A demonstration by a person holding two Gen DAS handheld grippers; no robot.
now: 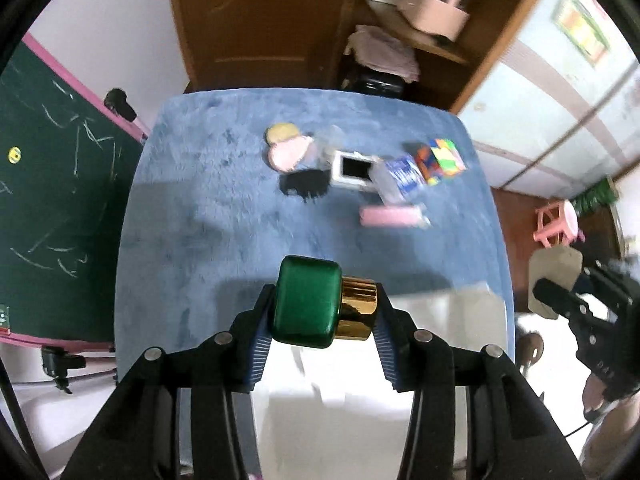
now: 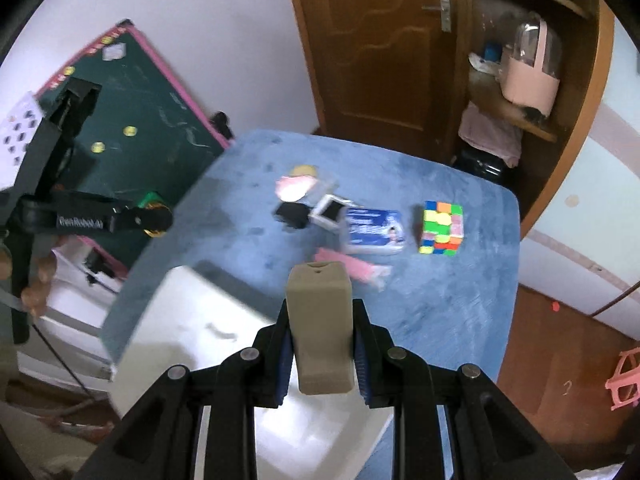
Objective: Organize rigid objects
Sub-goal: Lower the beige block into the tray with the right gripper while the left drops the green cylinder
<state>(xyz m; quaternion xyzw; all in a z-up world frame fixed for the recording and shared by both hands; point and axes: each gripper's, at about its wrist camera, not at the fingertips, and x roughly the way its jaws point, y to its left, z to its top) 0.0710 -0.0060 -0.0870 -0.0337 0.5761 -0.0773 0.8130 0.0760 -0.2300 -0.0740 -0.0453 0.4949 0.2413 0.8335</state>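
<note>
Left claw (image 1: 320,320) pinches the green bottle (image 1: 306,304) end to end; long axis crosswise, gold cap (image 1: 357,308) toward the right finger. Right claw (image 2: 320,354) clamped on the tan bottle (image 2: 320,326), long axis along the fingers, nozzle end away from the camera. Both held above the blue counter (image 2: 440,300) and white box (image 2: 192,320). Cube (image 2: 441,228), tissue pack (image 2: 372,232) lie farther back. Wooden door (image 2: 380,40), chalkboard (image 1: 48,160) behind.

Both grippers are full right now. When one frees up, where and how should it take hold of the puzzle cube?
Grip the puzzle cube across two opposite flat side faces, coming from above. It sits flat on the blue cloth, and its right side is clear. The blue packet lies to its left, apart from it.
</note>
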